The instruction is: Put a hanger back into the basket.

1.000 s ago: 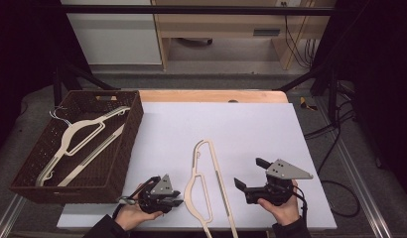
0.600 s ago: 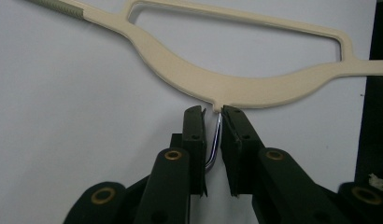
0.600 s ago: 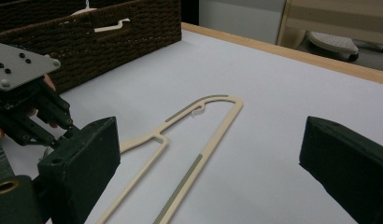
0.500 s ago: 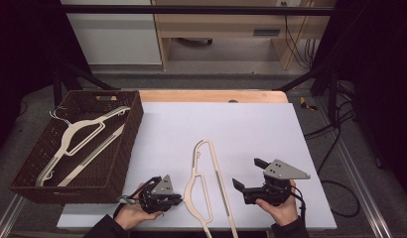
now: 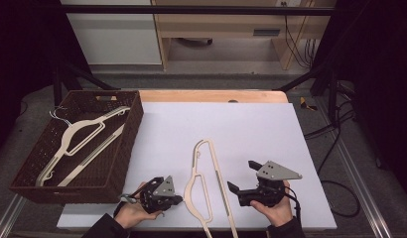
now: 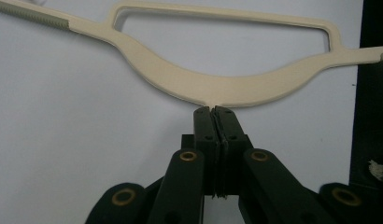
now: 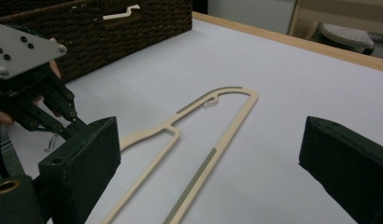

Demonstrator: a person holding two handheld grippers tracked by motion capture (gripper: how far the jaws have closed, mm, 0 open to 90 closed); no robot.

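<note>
A cream hanger (image 5: pixel 220 181) lies flat on the white table (image 5: pixel 251 129), near the front edge. My left gripper (image 5: pixel 180 200) sits at the hanger's curved left side. In the left gripper view the hanger (image 6: pixel 217 91) crosses ahead, and the left gripper (image 6: pixel 212 112) has just been closing. Its jaws now meet on the thin hook stem at the hanger's neck. My right gripper (image 5: pixel 241 176) is held to the right of the hanger, jaws wide open with nothing between them. Through its gap I see the hanger (image 7: pixel 213 156).
A dark wicker basket (image 5: pixel 134 129) stands at the table's left and holds another pale hanger (image 5: pixel 87 134); the basket (image 7: pixel 110 32) is also in the right gripper view. A wooden strip (image 5: pixel 211 95) edges the table's far side. Cables (image 5: pixel 335 144) hang off the right.
The left gripper's jaws have closed together at the hanger's neck. Both hands have stayed about where they were, and the hanger has not shifted.
</note>
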